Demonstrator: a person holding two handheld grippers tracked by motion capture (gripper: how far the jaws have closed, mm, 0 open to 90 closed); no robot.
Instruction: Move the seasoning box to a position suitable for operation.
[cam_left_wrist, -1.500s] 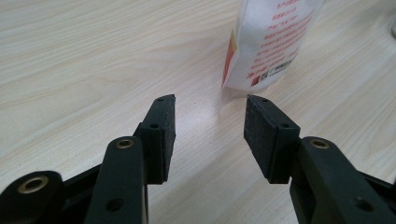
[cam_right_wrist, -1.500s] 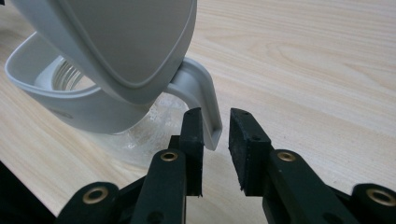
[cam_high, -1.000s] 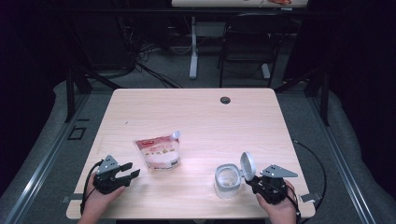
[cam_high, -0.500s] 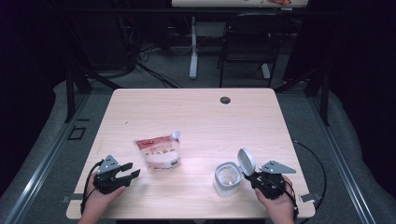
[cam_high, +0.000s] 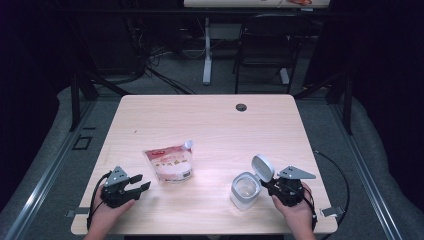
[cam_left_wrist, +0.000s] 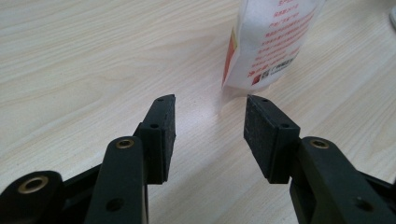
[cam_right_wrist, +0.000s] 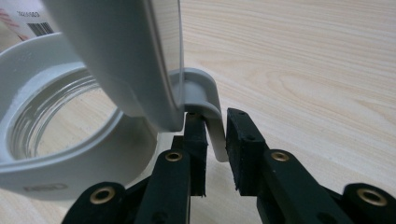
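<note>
A white and red pouch (cam_high: 170, 164) lies on the wooden table (cam_high: 210, 120), left of the middle. My left gripper (cam_high: 140, 182) rests open just short of the pouch's bottom corner (cam_left_wrist: 273, 42), and its jaws (cam_left_wrist: 210, 107) hold nothing. At the front right stands a small white jar (cam_high: 245, 191) with clear glass inside (cam_right_wrist: 60, 154). Its flip lid (cam_high: 263, 167) stands up open. My right gripper (cam_high: 268, 184) is beside the jar, shut on the grey tab (cam_right_wrist: 205, 93) at the lid's hinge, with one pad on each side (cam_right_wrist: 215, 116).
A round dark grommet (cam_high: 241, 107) sits near the table's far edge. A cable (cam_high: 335, 170) loops off the right edge of the table behind my right hand. Beyond the table, a chair and desk legs stand on the dark floor.
The jar's lid has tipped a little higher, with the right gripper still on its tab. The left gripper and the pouch have not moved.
</note>
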